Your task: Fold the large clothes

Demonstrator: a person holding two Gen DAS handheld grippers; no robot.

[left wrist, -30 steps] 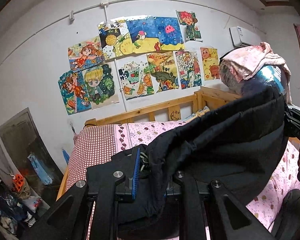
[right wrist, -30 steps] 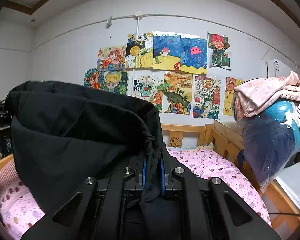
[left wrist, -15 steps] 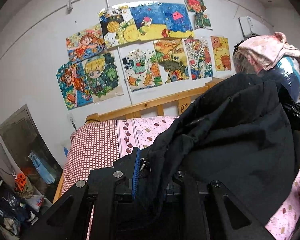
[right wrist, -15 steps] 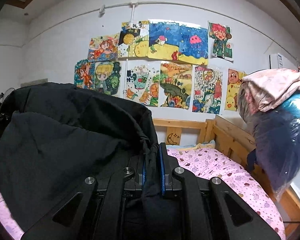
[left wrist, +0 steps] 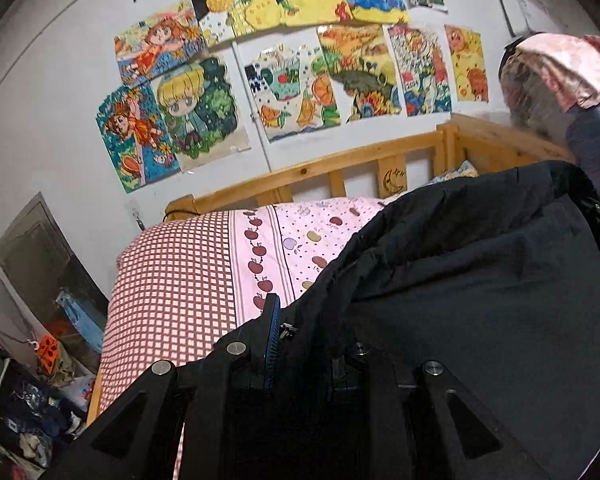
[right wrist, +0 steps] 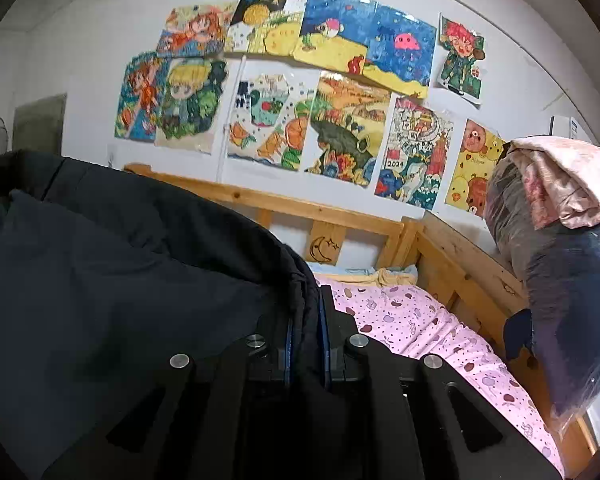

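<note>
Black garment (left wrist: 480,300) (long edge crosswise) between both tongs (right wrist: 305,344).

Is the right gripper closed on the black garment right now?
Yes, the right gripper has its blue pads pinching a bunched fold of the black garment between them.

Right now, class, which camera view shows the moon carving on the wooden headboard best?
The right wrist view. There the moon carving sits near mid-frame, large and unobstructed, with stars beside the crescent. In the left wrist view the moon carving is smaller, higher in the frame, and just above the black garment.
</note>
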